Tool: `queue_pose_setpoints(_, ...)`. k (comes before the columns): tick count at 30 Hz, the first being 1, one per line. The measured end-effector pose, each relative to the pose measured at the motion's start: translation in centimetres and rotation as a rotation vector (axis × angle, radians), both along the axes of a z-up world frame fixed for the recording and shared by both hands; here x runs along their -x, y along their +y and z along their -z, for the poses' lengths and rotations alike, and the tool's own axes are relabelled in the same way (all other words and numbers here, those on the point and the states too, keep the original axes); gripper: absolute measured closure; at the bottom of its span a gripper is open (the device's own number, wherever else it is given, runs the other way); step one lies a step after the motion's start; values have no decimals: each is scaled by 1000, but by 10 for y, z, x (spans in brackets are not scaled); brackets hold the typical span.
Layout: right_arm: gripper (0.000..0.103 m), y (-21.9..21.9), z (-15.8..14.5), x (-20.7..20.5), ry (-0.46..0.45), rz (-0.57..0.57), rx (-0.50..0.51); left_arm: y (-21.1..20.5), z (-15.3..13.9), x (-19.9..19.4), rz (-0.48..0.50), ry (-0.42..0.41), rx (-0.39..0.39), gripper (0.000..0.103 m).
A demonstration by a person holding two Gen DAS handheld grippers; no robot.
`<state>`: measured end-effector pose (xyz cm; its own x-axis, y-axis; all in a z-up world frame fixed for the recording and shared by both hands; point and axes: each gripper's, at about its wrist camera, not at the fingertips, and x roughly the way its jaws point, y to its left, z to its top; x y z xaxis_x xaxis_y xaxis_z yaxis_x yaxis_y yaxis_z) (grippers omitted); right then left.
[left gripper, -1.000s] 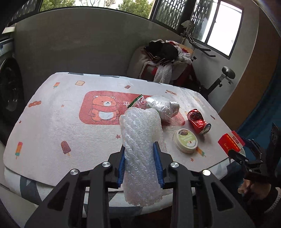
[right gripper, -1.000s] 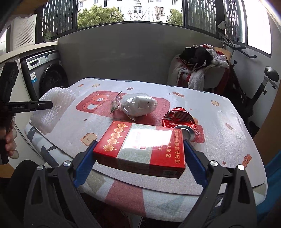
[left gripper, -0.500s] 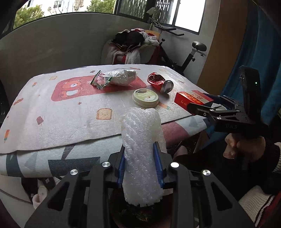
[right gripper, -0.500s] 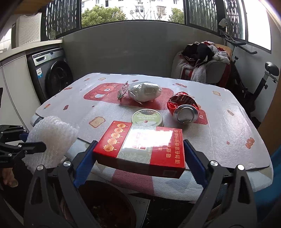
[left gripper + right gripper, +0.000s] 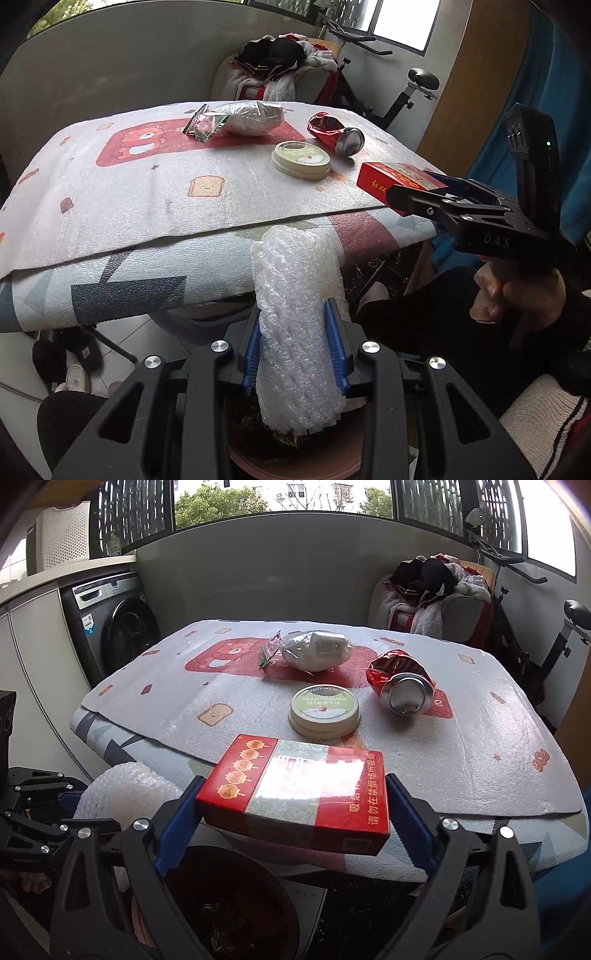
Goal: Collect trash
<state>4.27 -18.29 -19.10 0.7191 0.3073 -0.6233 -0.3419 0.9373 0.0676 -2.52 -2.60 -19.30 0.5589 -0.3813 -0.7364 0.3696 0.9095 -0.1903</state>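
Looking along the left gripper (image 5: 295, 347), its blue pads press both sides of a white roll of bubble wrap (image 5: 299, 317); the jaws have just been opening a little, yet the roll is clamped between them and stands upright. The roll hangs in front of the table (image 5: 110, 206), below its near edge, and its lower end sits over a round brown bin (image 5: 295, 461) on the floor with dark scraps inside. On the table lie a round yogurt tub (image 5: 301, 160), a crushed red can (image 5: 336, 133) just behind the tub, and a clear plastic bag (image 5: 251, 118) with a green wrapper (image 5: 205, 125) touching it, near the table's far edge. At the table's right corner a person's hand (image 5: 524, 295) grips the right gripper (image 5: 424, 192), closed on a red box (image 5: 395, 181).

From the right wrist, the right gripper (image 5: 291, 812) has its jaws set wide and pressing on the two short ends of the red box (image 5: 295, 794), held flat just above the table's (image 5: 480, 760) near edge. The bin (image 5: 236, 904) sits below the box, in front of the table. The left gripper (image 5: 70, 797) with the bubble wrap (image 5: 125, 794) is off the table's left corner, beside the bin.
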Motion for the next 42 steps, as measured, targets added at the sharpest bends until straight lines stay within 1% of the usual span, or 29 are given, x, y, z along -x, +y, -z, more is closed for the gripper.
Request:
queue_pose_setpoints(2, 11, 0, 2, 1, 5, -4, 1, -1, 1, 1, 2, 1, -5, 71)
queue_pose_setpoints(5, 11, 1, 4, 3, 8, -8, 3, -2, 0, 2, 1, 1, -10, 68)
queue_pose_setpoints(6, 11, 1, 5, 4, 9, -8, 2, -2, 0, 2, -1, 0, -10, 63)
queue_pose_setpoints(8, 11, 1, 5, 4, 9, -8, 0, -2, -2, 2, -2, -7, -8, 48)
queue_pose_setpoints(9, 11, 1, 5, 4, 10, -9, -1, -1, -5, 3, -3, -18, -3, 34)
queue_pose_setpoints(10, 11, 1, 5, 5, 11, -10, -2, 0, -7, 4, -3, -32, 1, 28)
queue_pose_setpoints(14, 11, 2, 7, 6, 21, -24, 1, 3, -17, 7, -11, -73, 18, 23)
queue_pose_setpoints(18, 11, 9, 11, 10, 33, -54, 15, 14, -31, 8, -59, -134, 30, 16)
queue_pose_setpoints(22, 11, 20, 20, 14, 65, -96, 39, 31, -44, 9, -109, -209, 19, 13)
queue_pose_setpoints(25, 11, 30, 24, 18, 85, -132, 57, 42, -46, 6, -135, -233, -5, 13)
queue_pose_setpoints(29, 11, 42, 29, 26, 101, -182, 91, 54, -40, 5, -164, -226, 18, 13)
queue_pose_setpoints(37, 11, 52, 37, 31, 132, -220, 123, 46, -30, 3, -153, -201, -19, 12)
queue_pose_setpoints(42, 11, 55, 40, 32, 144, -233, 139, 49, -27, 1, -164, -183, -6, 12)
